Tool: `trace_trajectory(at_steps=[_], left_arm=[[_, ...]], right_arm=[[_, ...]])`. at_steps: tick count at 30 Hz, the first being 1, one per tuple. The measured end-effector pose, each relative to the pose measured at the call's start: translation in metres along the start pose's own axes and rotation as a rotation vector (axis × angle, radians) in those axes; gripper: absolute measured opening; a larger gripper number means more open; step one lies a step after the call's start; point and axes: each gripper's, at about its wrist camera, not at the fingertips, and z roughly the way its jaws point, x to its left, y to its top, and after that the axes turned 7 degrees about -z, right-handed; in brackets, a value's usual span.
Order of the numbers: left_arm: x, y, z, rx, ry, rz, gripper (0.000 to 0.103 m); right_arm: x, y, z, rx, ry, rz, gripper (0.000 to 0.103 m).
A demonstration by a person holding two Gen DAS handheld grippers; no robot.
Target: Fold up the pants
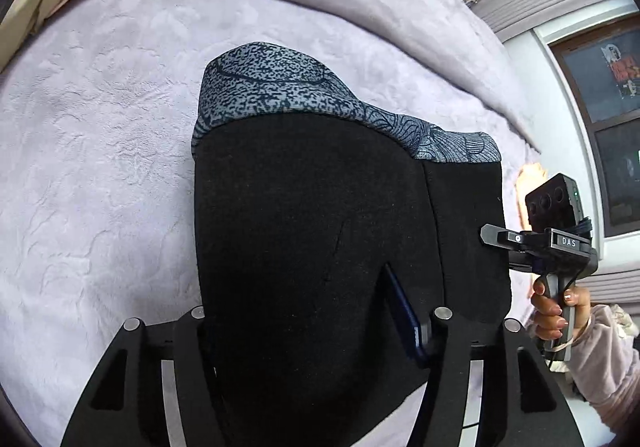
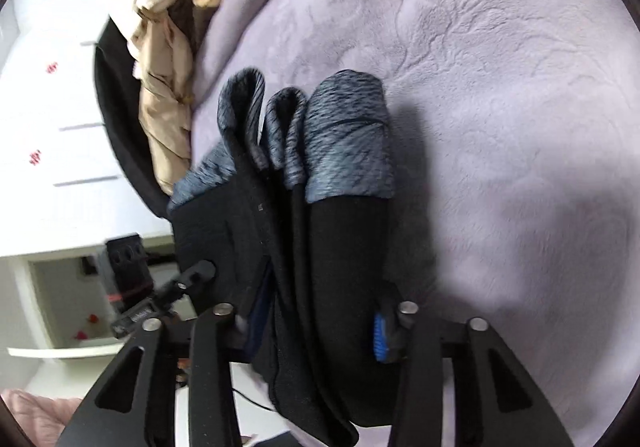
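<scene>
Left wrist view: we hold pants (image 1: pixel 312 215) clamped in left gripper (image 1: pixel 316 331) jaws, long axis running away from us over bed (image 1: pixel 100 135), patterned cuffs farthest. Right gripper (image 1: pixel 494 237) clamps pants' right edge, equally near.

Lilac blanket (image 1: pixel 100 135), beige bedding (image 2: pixel 164 59), window (image 1: pixel 612 127)

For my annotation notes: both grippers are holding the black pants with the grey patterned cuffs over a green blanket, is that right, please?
Not quite: the blanket is pale lilac, not green, as the left wrist view shows. Otherwise yes: the left gripper and right gripper both hold the black pants.
</scene>
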Motion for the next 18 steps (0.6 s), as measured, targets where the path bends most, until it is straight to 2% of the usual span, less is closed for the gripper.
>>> trace_trajectory(at_steps=[7, 11, 13, 15, 17, 18], left_arm=[[0.001, -0.035, -0.044, 0.000, 0.013, 0.027, 0.063], [0.019, -0.060, -0.039, 0.046, 0.053, 0.006, 0.064], [0.031, -0.068, -0.024, 0.083, 0.102, -0.020, 0.069], [0.042, -0.073, -0.012, 0.086, 0.178, -0.027, 0.089], [0.044, -0.073, -0.014, 0.064, 0.225, -0.012, 0.094], [0.044, -0.072, -0.017, 0.058, 0.236, -0.014, 0.094]], right_arm=[[0.028, -0.046, -0.017, 0.001, 0.044, -0.016, 0.041], [0.025, -0.078, -0.009, 0.007, 0.003, -0.013, 0.042], [0.016, -0.088, 0.002, 0.030, -0.053, -0.008, 0.042], [0.006, -0.095, 0.012, 0.035, -0.117, -0.008, 0.045], [0.005, -0.098, 0.012, 0.026, -0.201, -0.025, 0.063], [0.007, -0.099, 0.009, 0.023, -0.252, -0.037, 0.064]])
